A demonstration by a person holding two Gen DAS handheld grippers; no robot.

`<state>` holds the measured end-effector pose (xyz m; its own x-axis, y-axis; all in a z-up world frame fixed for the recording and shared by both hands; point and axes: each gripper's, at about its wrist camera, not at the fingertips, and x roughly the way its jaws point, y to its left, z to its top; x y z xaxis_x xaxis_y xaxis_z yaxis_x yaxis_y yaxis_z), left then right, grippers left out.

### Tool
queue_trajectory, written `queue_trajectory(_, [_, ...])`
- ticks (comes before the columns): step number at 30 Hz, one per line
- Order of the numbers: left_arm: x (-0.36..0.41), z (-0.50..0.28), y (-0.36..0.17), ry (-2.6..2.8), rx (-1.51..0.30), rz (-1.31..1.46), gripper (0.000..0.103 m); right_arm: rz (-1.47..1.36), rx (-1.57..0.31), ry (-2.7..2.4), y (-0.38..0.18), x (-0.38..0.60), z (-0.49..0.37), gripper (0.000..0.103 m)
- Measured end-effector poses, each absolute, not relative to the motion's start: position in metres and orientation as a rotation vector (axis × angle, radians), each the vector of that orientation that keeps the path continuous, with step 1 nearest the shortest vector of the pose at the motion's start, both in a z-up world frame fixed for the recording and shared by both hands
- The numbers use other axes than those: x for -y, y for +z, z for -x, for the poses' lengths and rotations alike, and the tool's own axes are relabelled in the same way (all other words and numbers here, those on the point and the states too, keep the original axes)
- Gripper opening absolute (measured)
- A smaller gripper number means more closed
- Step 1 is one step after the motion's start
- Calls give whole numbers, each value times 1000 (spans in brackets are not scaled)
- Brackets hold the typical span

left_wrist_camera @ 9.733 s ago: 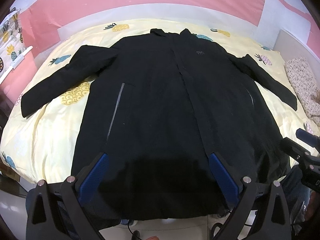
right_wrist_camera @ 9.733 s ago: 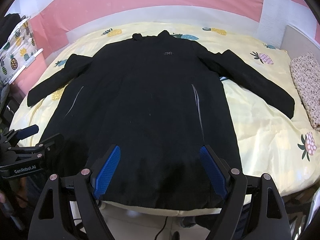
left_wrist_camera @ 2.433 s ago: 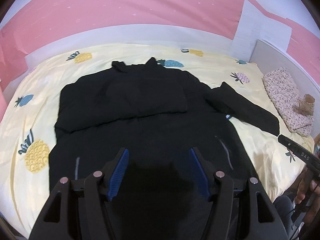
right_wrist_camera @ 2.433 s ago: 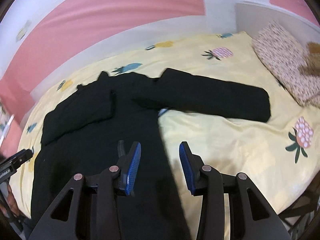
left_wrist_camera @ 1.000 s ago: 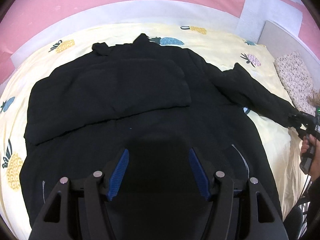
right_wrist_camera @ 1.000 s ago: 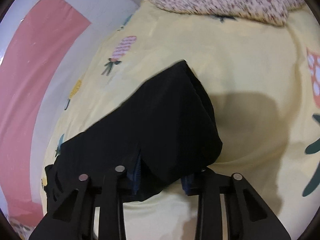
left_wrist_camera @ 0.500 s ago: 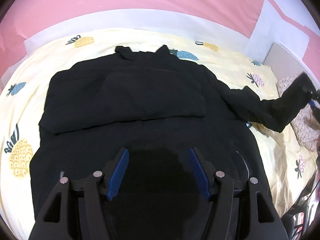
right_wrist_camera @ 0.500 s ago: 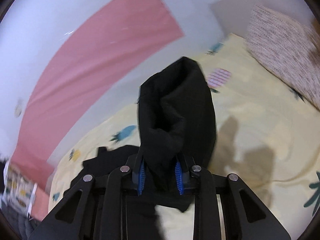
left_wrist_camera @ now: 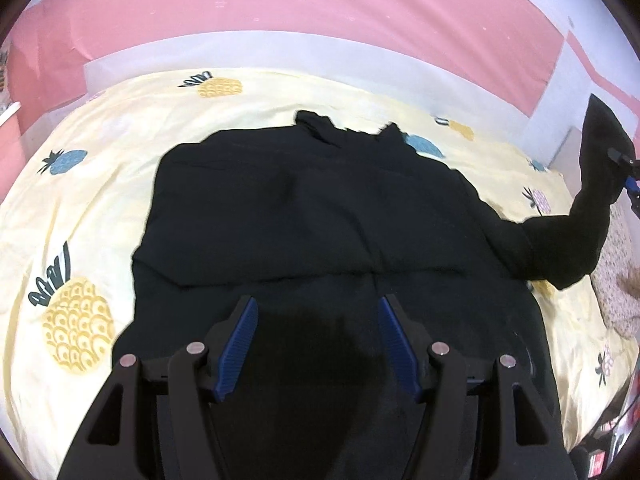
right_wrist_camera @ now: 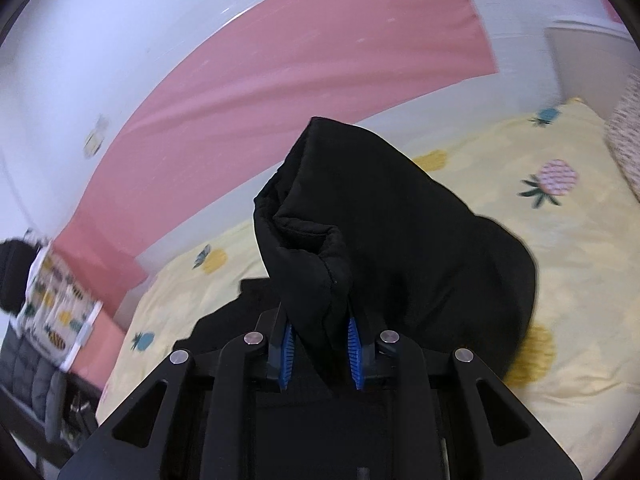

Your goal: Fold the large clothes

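Pink and white wall (left_wrist_camera: 280, 4) behind, and in front of it a bed (left_wrist_camera: 120, 120) with a pale yellow sheet covered in pineapple prints. A speckled pillow (left_wrist_camera: 616, 280) sits off at the right edge of the bed.

The black coat (left_wrist_camera: 320, 220) is spread out on the bed, collar toward the wall. Its left sleeve (left_wrist_camera: 256, 216) is lying folded across the chest, so that side looks tidy. The bottom part of the coat runs under the left tool (left_wrist_camera: 316, 340), which hangs above the fabric with its blue pads set wide apart and nothing between them.

The other sleeve (right_wrist_camera: 360, 216) is up in the air. The right tool (right_wrist_camera: 320, 344) has it pinched near the cuff, pads closed in tight on the padded fabric, and the cuff end pokes up above the fingers with the opening facing the camera. From the left wrist view you can see that sleeve rising off the bed on the right side, bent upward toward the right tool (left_wrist_camera: 624, 176) at the edge of the frame.

Some pineapple-print fabric (right_wrist_camera: 60, 312) hangs at the left edge of the right wrist view, a bit blurry.
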<state>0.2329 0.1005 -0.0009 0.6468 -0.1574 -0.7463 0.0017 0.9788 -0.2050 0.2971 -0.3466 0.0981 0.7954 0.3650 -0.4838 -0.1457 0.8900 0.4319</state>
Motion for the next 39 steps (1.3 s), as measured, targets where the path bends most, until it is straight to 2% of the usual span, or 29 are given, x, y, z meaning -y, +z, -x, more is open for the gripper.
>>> queue_trajectory(11, [-161,-251,-31,-43,-857,245,65,-234,-708,467,65,195,-341,22])
queue_trajectory(22, [-184,-254,-70,-59,-889,297,65,-61,-938,496,-44,91,-373,23])
queue_trajectory(25, [-182,-256,-71,-81,-882,295,65,-32,-978,492,-70,78,-380,30])
queue_trajectory(26, [-181,-257,-70,-86,-876,295,65,-34,-989,501,-76,75,-382,37])
queue_trajectory(27, [-180,-258,-70,-89,-870,293,65,-51,-996,522,-81,74,-383,50])
queue_trajectory(29, [-182,-258,-71,-94,-866,299,65,-81,-990,561,-82,73,-381,65])
queue_trajectory(36, [-185,-262,-69,-118,-869,352,65,-142,-888,606,-30,103,-354,66])
queue_trajectory(39, [-181,-270,-61,-146,-870,399,71,-147,-824,540,-11,139,-347,66])
